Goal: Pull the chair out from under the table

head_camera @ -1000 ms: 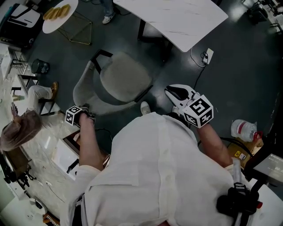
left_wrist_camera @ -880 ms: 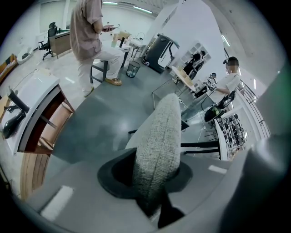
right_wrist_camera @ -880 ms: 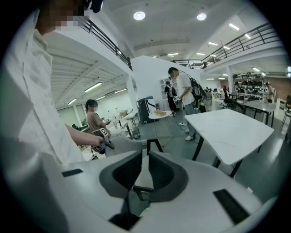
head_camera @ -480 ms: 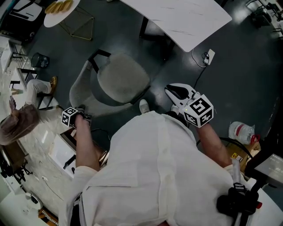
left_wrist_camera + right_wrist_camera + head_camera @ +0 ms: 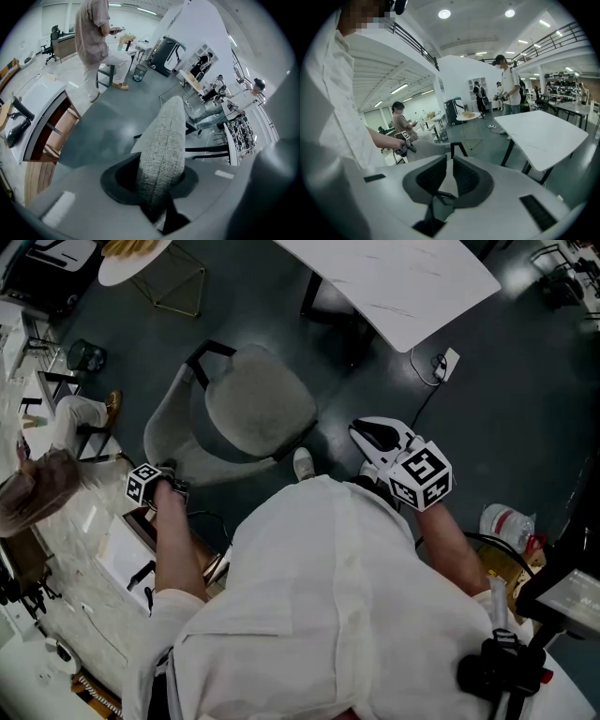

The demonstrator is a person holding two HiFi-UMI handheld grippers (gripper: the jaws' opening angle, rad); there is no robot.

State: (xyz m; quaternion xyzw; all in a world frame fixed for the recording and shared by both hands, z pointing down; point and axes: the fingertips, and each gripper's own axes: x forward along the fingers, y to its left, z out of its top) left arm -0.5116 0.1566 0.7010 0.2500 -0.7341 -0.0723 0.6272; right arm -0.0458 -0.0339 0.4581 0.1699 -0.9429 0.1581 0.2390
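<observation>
Grey woven upholstery on a black frame: chair (image 5: 258, 409), one item, upright on the dark floor (image 5: 506, 409).

Position: the seat lies wholly clear of the white marble-look table (image 5: 394, 287), with a strip of bare floor showing between the seat's far side and the table's near edge. No part of the chair sits beneath the tabletop in the head view. The curved backrest (image 5: 161, 140) faces the person, on the side away from the table.

Left tongs (image 5: 173, 474): clamped on the top rim of the backrest. The left gripper view shows the padded edge running up between the jaws, with the pads pressed against both its faces.

Right tongs (image 5: 373, 435): held in the air at the person's right, well apart from the chair and touching nothing. The pads stand a narrow slit apart with nothing between them.

Progress, as a judgement: the pull looks essentially complete, since the chair already stands free of the table. What is left is probably a last short draw toward the person, if more room is wanted, then letting go of the backrest.

Other items: round side table (image 5: 131, 254) beyond the chair and a plastic bottle (image 5: 506, 519) on the floor at the person's right, neither involved.
</observation>
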